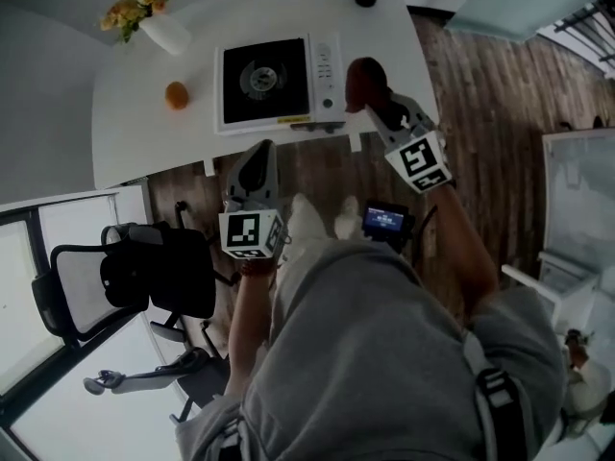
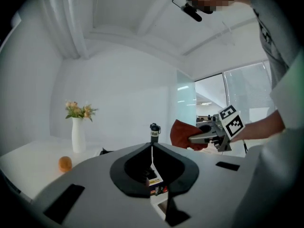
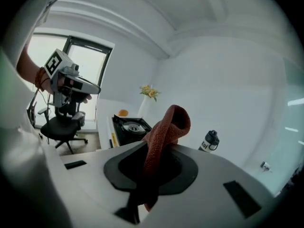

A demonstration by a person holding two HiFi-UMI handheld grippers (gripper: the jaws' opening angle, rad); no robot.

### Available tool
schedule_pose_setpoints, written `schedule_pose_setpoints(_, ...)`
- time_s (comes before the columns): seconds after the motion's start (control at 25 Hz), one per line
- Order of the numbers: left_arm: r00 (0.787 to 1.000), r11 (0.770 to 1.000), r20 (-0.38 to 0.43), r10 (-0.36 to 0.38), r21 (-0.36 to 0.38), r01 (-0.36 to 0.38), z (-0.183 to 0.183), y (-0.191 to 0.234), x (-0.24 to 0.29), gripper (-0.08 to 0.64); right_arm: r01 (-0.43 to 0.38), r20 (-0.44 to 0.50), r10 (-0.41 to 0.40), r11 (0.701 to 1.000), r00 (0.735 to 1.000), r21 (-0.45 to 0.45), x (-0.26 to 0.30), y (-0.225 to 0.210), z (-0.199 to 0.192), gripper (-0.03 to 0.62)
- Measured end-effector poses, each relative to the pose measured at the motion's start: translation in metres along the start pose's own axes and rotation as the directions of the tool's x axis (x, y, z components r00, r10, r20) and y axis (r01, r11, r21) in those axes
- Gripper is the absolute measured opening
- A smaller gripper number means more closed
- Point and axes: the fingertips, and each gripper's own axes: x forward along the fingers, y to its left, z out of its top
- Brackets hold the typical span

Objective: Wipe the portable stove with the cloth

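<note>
The wipe has not begun. The right gripper (image 1: 377,104) pinches the cloth (image 1: 363,77), near the right side of the stove (image 1: 274,83) on the table (image 1: 144,128). The left gripper (image 1: 257,154) is pressed together, empty. The next move probably calls for lowering the cloth onto the stove top.

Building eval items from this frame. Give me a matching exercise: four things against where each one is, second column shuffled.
Things:
1. cloth
2. orange
3. flower vase
4. office chair

Places:
A. on the floor, by the table's left end
B. on the table, just left of the portable stove
C. shut in the right gripper
D. at the table's far left corner

Pairs: 1-C, 2-B, 3-D, 4-A
</note>
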Motion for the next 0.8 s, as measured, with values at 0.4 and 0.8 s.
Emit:
schedule_pose_setpoints(0.4, 0.983, 0.979, -0.075, -0.166, 0.108, 0.173, -0.031, 0.122, 0.046, 0.035, -0.123, -0.376, -0.024, 0.923, 0.926, -0.364, 0.134, -0.091, 0.014, 0.058)
schedule_pose_setpoints(0.8, 0.964, 0.951, -0.207, -0.168, 0.225, 0.214, -0.079, 0.162, 0.077, 0.094, -0.262, -0.641, -0.111, 0.85, 0.76, -0.457, 0.217, -0.07, -0.048, 0.073)
